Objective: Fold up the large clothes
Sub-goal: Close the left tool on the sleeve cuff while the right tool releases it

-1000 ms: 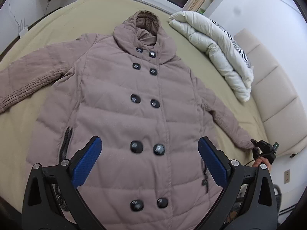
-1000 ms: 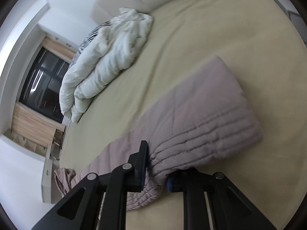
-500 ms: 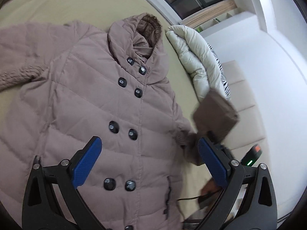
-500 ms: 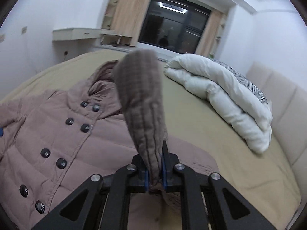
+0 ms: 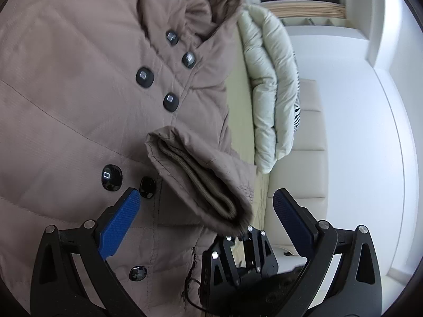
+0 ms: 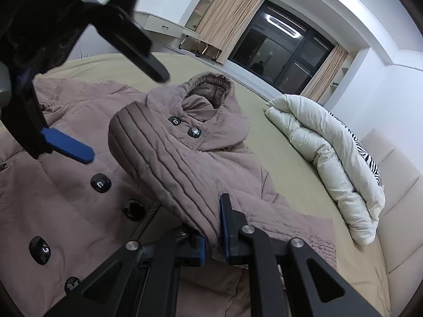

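A taupe quilted coat (image 5: 79,92) with a hood and dark buttons lies front up on the beige bed (image 6: 277,158). My right gripper (image 6: 214,227) is shut on the coat's right sleeve (image 6: 164,163) near the cuff. It holds the sleeve lifted and folded inward over the coat's chest. In the left wrist view the cuff (image 5: 201,182) hangs between the spread fingers of my left gripper (image 5: 206,195), which is open and does not touch it. The right gripper (image 5: 246,235) shows just below the cuff. The left gripper (image 6: 127,116) hovers above the coat's front (image 6: 66,198).
A rolled white duvet (image 6: 330,145) with a zebra-striped pillow behind it lies along the bed's right side, by the padded cream headboard (image 6: 396,198). Bare sheet shows between coat and duvet. A dark window and curtains stand beyond the bed.
The right gripper lifted the sleeve off the sheet and swung it left over the coat's chest, rolling as it went. The left gripper dropped closer to the coat and shifted toward the sleeve.
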Tool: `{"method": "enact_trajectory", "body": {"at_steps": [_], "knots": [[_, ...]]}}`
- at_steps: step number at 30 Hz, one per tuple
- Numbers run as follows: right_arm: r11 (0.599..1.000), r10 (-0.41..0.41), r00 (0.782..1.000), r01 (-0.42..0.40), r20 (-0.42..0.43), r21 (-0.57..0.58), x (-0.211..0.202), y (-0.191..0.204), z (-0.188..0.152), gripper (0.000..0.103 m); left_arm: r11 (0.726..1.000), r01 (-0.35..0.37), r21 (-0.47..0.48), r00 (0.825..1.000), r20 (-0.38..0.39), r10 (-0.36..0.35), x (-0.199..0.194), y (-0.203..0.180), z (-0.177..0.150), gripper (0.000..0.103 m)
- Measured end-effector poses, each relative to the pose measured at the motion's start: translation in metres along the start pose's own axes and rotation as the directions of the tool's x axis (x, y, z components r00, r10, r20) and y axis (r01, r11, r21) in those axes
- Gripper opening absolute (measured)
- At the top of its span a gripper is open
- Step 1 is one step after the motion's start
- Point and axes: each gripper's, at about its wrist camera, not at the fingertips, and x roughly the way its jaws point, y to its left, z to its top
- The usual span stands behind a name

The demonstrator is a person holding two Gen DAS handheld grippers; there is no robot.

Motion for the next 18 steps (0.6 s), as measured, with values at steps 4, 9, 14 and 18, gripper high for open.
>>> {"method": "enact_trajectory", "body": {"at_steps": [4, 9, 14, 18], "knots": [[1.0, 0.012, 1.0, -0.011, 0.025, -0.019, -0.006, 0.01, 0.003, 0.012, 0.998, 0.035, -0.047, 0.999, -0.028, -0.036, 0.018, 0.009, 0.011, 0.096], [1.0, 0.029, 0.999, -0.029, 0.016, -0.009, -0.006, 0.017, 0.003, 0.016, 0.999, 0.029, -0.036, 0.997, -0.067, -0.031, 0.028, 0.006, 0.019, 0.025], [0.984, 0.122, 0.992, -0.124, 0.025, 0.126, -0.018, -0.003, 0.001, 0.081, 1.0, 0.023, 0.013, 1.0, -0.001, -0.023, 0.013, -0.01, 0.029, 0.017], [0.841, 0.257, 0.965, -0.249, 0.051, 0.48, -0.028, -0.07, -0.024, 0.084, 0.998, -0.038, 0.057, 0.994, 0.108, 0.032, -0.028, -0.014, 0.059, 0.017]]}}
